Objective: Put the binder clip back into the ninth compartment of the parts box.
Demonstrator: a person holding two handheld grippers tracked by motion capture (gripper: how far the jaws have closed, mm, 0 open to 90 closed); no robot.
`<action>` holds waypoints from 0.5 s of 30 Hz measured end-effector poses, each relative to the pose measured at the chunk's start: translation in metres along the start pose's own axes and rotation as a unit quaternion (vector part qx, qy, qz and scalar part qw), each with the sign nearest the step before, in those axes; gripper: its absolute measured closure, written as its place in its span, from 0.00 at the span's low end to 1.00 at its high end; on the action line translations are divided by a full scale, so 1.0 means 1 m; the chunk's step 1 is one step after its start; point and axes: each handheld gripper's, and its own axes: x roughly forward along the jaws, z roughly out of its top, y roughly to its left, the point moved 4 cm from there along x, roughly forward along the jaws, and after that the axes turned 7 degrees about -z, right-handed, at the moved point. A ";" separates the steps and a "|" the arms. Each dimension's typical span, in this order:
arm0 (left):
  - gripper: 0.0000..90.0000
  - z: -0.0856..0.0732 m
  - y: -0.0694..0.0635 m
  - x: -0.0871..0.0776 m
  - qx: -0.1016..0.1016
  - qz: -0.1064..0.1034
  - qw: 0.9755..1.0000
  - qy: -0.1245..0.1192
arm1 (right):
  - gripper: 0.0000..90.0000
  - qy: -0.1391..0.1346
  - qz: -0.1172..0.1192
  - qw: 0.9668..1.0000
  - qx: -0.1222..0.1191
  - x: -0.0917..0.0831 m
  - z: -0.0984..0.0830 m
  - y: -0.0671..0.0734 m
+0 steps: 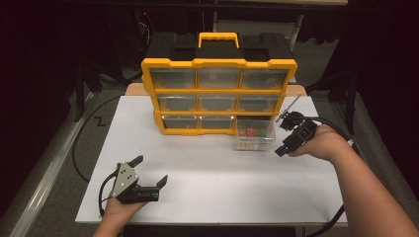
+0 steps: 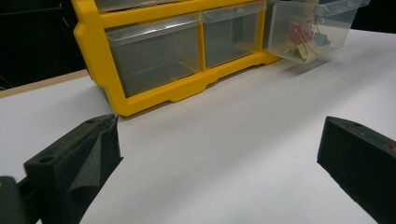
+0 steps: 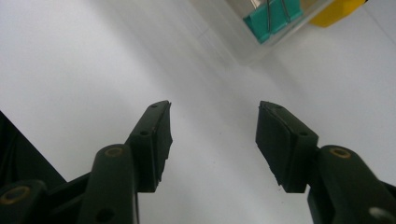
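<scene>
The left gripper [image 1: 148,174] rests low on the white table [image 1: 207,187] near its front left edge, jaws spread wide with nothing between them. In the left gripper view its black fingers [image 2: 88,154] frame bare tabletop, and the yellow organizer [image 2: 140,93] stands ahead of them, well apart. The clear bin [image 2: 308,28], holding red, teal and other coloured binder clips [image 2: 299,35], sits off to the far right of that view, a long way from this hand.

In the middle of the high view the organizer stands upright at the back of the table, its bottom right slot vacant. The clear bin sits on the table just in front of that slot, touching or almost touching the frame, with its long side running across the table.

The right gripper [image 1: 285,133] hovers just beside the bin's right end, held by the person's right hand [image 1: 321,143]. Its jaws stand partly apart and hold nothing; in the right gripper view the fingers [image 3: 154,140] point at bare table, with a corner of the bin and a teal clip [image 3: 273,18] just beyond and above them. The bin lies to the left of this gripper, so the right hand is plainly the nearer one, and a grip would likely have to close across the bin's short end wall.
</scene>
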 end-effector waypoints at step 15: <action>0.00 -0.001 0.005 -0.002 -0.010 0.008 1.000 -0.002 | 0.19 0.012 0.008 1.000 0.014 0.043 -0.032 0.018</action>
